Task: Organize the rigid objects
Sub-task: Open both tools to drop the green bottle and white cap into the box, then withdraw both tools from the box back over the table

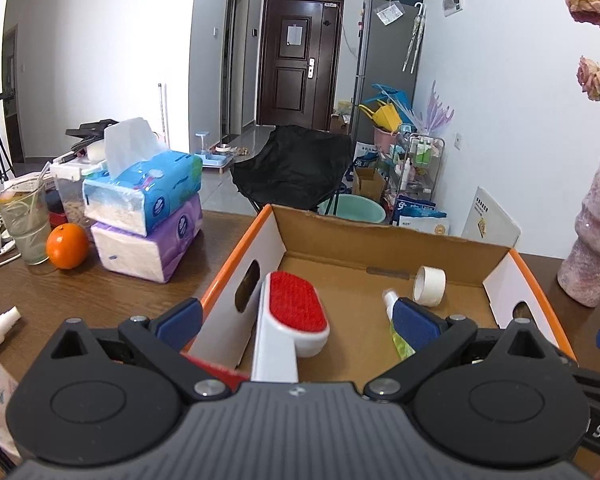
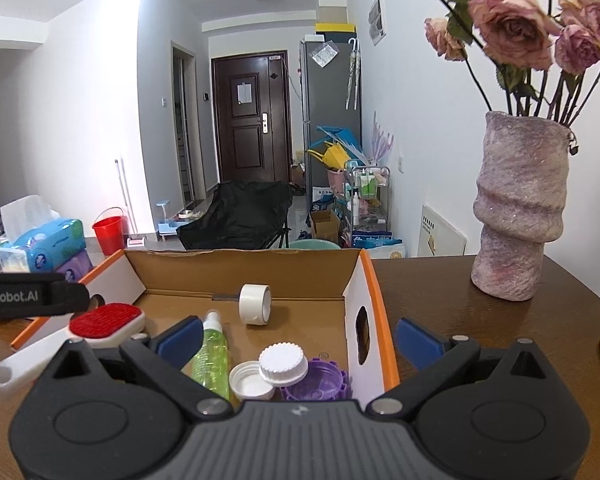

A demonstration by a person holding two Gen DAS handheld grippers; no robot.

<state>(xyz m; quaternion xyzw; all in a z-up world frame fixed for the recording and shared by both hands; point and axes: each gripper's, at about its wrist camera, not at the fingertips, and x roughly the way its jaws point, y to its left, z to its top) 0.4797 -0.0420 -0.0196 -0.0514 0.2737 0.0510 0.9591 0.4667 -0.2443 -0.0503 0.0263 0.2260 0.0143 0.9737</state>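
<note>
An orange-edged cardboard box (image 1: pixel 380 240) (image 2: pixel 244 258) stands on the brown table. A lint brush with a red pad (image 1: pixel 296 308) (image 2: pixel 104 320) leans over the box's left wall, its white handle sticking out toward me. My left gripper (image 1: pixel 296 324) is open, one finger either side of that handle without touching it. Inside the box lie a white tape roll (image 1: pixel 430 286) (image 2: pixel 255 304), a green spray bottle (image 2: pixel 212 356), two white caps (image 2: pixel 282 364) and a purple lid (image 2: pixel 320 384). My right gripper (image 2: pixel 300 344) is open and straddles the box's right wall.
Two stacked tissue packs (image 1: pixel 148 216), an orange (image 1: pixel 67 246) and a glass (image 1: pixel 24 224) stand left of the box. A small white spray bottle (image 1: pixel 0 320) lies at the near left. A mauve vase (image 2: pixel 520 208) with dried roses stands right of the box.
</note>
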